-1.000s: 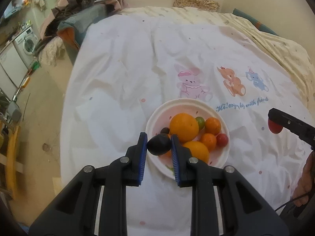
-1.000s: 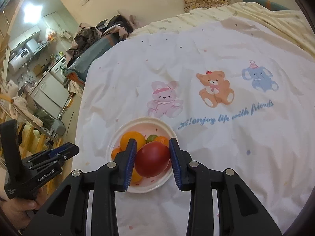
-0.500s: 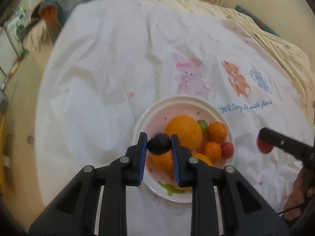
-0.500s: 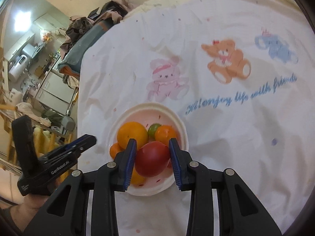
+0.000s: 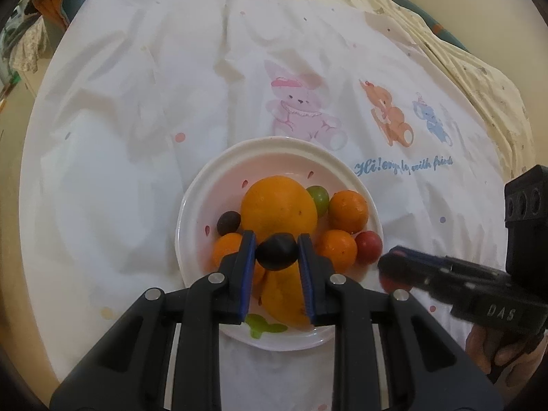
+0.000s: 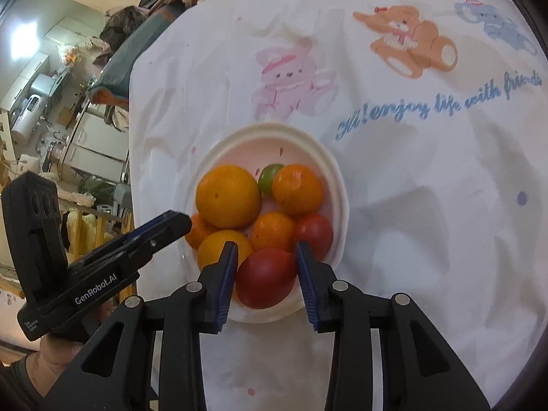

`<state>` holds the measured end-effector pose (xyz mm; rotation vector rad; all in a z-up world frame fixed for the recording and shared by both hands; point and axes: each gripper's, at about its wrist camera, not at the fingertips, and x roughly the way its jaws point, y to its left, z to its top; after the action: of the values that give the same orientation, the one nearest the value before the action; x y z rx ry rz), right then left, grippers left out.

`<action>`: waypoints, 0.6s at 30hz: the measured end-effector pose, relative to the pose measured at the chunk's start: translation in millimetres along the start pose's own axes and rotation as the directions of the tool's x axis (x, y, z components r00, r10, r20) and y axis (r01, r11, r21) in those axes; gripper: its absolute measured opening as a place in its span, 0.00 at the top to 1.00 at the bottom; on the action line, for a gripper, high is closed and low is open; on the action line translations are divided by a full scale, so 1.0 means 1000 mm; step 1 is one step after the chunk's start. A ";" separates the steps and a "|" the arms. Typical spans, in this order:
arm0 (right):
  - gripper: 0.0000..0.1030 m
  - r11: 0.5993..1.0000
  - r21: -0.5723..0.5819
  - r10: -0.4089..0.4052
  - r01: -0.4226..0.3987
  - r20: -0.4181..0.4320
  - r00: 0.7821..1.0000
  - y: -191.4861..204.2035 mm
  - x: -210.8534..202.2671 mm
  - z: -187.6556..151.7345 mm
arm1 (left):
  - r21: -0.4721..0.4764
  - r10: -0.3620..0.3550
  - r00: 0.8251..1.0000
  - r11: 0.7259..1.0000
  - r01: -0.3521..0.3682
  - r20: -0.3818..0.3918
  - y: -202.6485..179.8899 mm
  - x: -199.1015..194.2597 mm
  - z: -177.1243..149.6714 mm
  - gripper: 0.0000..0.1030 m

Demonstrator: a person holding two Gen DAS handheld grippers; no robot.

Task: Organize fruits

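A white plate (image 5: 205,185) on the bed holds a big orange (image 5: 277,205), several smaller oranges, a green fruit (image 5: 318,197), a small red fruit (image 5: 368,246) and a dark plum (image 5: 228,222). My left gripper (image 5: 276,251) is shut on another dark plum (image 5: 276,251) just above the plate's near side. My right gripper (image 6: 266,274) is shut on a large red fruit (image 6: 265,277) over the plate's near rim (image 6: 337,205). The right gripper also shows in the left wrist view (image 5: 445,277); the left gripper shows in the right wrist view (image 6: 102,260).
A white sheet with cartoon animals (image 5: 298,109) covers the bed. Beyond it lie a yellow patterned blanket (image 5: 479,78) and a pile of clothes (image 6: 137,34). The bed's left edge drops to a floor with kitchen units (image 6: 68,102).
Both grippers have moved forward and down toward the plate, each still holding its fruit. The right gripper has come in close beside the left one.
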<state>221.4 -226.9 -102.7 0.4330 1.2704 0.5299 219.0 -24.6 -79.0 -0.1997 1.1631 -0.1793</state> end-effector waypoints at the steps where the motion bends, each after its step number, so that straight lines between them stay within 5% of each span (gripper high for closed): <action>1: 0.63 1.000 0.000 0.000 0.000 -0.007 1.000 0.000 0.002 -0.001 | -0.004 0.000 1.000 1.000 0.000 -0.005 0.001 0.002 0.001 0.79; 3: 0.63 1.000 0.003 0.001 -0.001 -0.012 1.000 0.000 0.005 -0.002 | -0.020 -0.011 1.000 1.000 0.010 -0.025 0.003 0.006 0.003 0.71; 4: 0.61 1.000 0.006 0.003 -0.003 -0.012 1.000 0.001 0.006 -0.002 | -0.035 -0.019 0.999 0.999 0.018 -0.036 0.005 0.007 0.003 0.51; 7: 0.41 1.000 0.009 0.021 -0.021 0.019 1.000 0.003 0.000 0.001 | -0.098 -0.044 0.999 0.994 0.042 -0.010 0.015 0.003 0.004 0.23; 18: 0.39 0.998 -0.012 -0.062 0.064 0.110 0.992 0.001 -0.020 0.007 | -0.131 0.050 0.996 0.991 -0.040 0.079 0.029 -0.013 0.009 0.23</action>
<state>224.4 -237.7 -84.6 0.4028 1.1699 0.4561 223.7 7.3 -71.4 -0.2923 1.0972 -0.0554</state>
